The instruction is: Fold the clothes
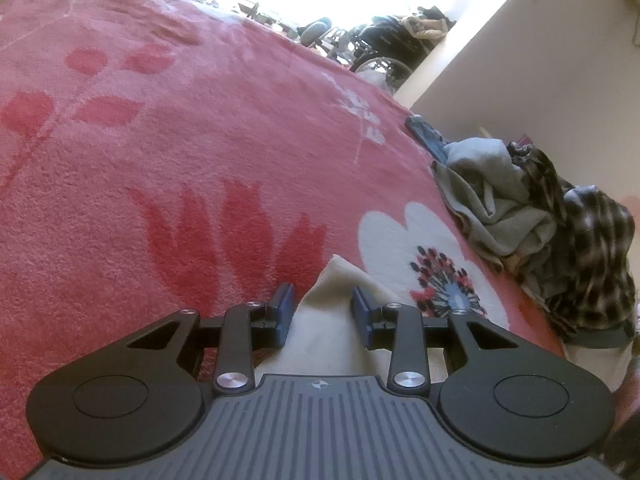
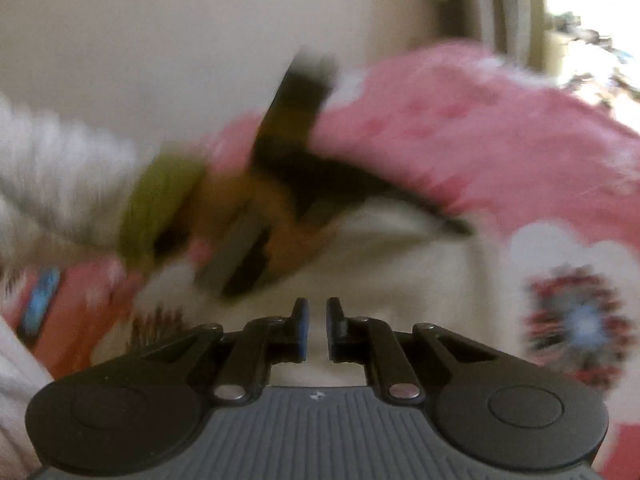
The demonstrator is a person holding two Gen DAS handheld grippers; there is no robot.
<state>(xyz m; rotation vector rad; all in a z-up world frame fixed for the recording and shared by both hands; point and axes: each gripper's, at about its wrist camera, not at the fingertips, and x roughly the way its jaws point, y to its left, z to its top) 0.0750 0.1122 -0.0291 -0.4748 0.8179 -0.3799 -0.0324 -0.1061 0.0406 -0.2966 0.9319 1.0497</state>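
The cream garment [image 1: 320, 320] lies on the pink blanket [image 1: 160, 160], its pointed corner poking up between the fingers of the left gripper [image 1: 322, 312]. That gripper's jaws stand well apart, the cloth between them but not pinched. In the right wrist view the right gripper [image 2: 316, 328] hovers over the same cream cloth with a narrow gap left between its jaws and nothing held in it. The left gripper shows there as a blur at about 11 o'clock, so motion is under way.

My reading is that a corner grab is in hand, though this could equally be a release after a fold — the pictures fit both. If it is a grab, the jaws should close low on the corner, taking every layer, and the lift should wait until the right side has its own hold.

Counted: two grippers, one cream garment, one blanket. At 3 o'clock in the left view sits one loose heap — a grey garment [image 1: 492, 204] and a dark checked one [image 1: 588, 248] — with a dark flat thing [image 1: 426, 136] behind it that I cannot identify.
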